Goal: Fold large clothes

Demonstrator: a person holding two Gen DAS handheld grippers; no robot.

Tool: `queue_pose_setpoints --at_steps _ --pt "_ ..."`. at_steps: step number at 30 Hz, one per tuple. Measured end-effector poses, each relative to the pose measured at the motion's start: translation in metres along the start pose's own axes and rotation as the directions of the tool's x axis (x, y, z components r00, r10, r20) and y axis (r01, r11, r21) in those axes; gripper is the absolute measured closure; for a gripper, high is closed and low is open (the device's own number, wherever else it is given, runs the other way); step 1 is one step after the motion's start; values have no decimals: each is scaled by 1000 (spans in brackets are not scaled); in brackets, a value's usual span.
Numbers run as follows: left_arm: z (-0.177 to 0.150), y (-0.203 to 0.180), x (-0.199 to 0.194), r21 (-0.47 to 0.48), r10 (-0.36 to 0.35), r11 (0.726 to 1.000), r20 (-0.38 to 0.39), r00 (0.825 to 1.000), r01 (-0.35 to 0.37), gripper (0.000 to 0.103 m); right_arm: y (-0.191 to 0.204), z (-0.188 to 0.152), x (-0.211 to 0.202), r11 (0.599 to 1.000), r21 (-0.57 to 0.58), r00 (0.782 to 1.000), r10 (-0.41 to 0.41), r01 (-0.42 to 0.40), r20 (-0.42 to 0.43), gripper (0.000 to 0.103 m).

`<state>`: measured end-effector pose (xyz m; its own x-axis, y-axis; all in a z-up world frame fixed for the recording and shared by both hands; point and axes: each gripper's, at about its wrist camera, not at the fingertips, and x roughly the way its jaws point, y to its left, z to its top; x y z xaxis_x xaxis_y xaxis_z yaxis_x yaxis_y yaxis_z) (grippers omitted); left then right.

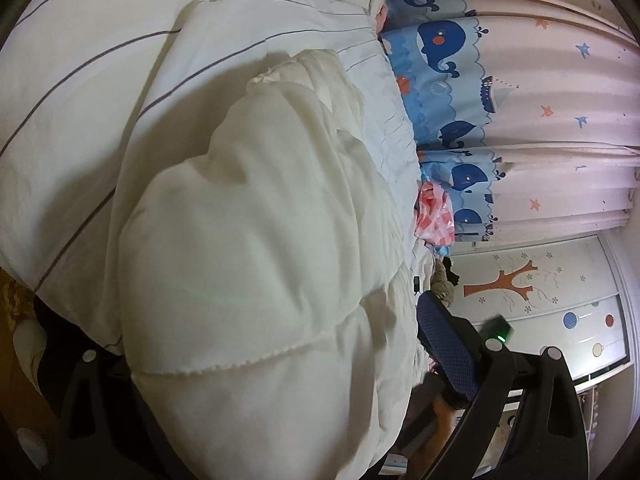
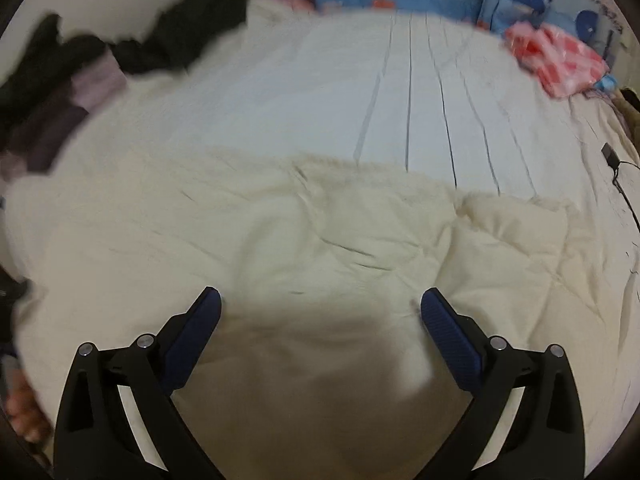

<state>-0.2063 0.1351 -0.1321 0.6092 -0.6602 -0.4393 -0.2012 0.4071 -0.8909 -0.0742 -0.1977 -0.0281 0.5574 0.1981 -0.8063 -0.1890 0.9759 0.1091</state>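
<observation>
A large cream quilted garment fills the left wrist view. It bulges between the left gripper's wide-apart black arms and hides the left finger. The blue pad of the right finger shows beside it. In the right wrist view the same cream garment lies spread on the bed. My right gripper hovers just above it, open, with nothing between its blue pads.
A white bedsheet with thin grey stripes covers the bed. Dark and purple clothes lie far left, a pink checked cloth far right. A black cable lies at the right edge. Whale-print curtains hang beyond the bed.
</observation>
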Motion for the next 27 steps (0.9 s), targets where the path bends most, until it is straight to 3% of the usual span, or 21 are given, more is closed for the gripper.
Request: queue_pose_setpoints --at_steps 4,6,9,12,14,16,18,20,23,27 --pt "-2 1 0 5 -4 1000 -3 1000 4 10 32 -35 19 984 -129 993 -119 121 17 6" --pt "-4 -1 -2 8 -2 1000 -2 1000 2 10 34 -38 20 982 -137 991 -128 133 44 6" --pt "-6 0 -5 11 6 1000 4 1000 -6 10 30 -17 11 991 -99 995 -95 92 -29 6" --pt "-6 3 -7 2 19 1000 9 1000 -19 10 33 3 -11 985 -119 990 -117 126 79 6" --pt "-7 2 -4 0 28 1000 5 1000 -28 10 28 20 -9 983 -97 984 -149 158 93 6" --pt "-7 3 -3 0 41 999 6 999 -41 10 21 26 5 978 -81 979 -187 193 80 6" --pt "-6 3 -3 -3 44 999 3 999 -44 10 14 20 57 963 -120 967 -250 243 -48 6" --pt "-6 0 -1 4 51 999 -2 999 -51 10 2 15 76 985 -59 980 -168 163 -102 6" --pt "-5 0 -1 11 62 998 -8 998 -62 10 -2 25 63 993 -21 983 -121 119 -137 6" --pt "-5 1 0 13 64 998 -4 998 -64 10 19 7 7 995 -66 997 -73 73 3 6"
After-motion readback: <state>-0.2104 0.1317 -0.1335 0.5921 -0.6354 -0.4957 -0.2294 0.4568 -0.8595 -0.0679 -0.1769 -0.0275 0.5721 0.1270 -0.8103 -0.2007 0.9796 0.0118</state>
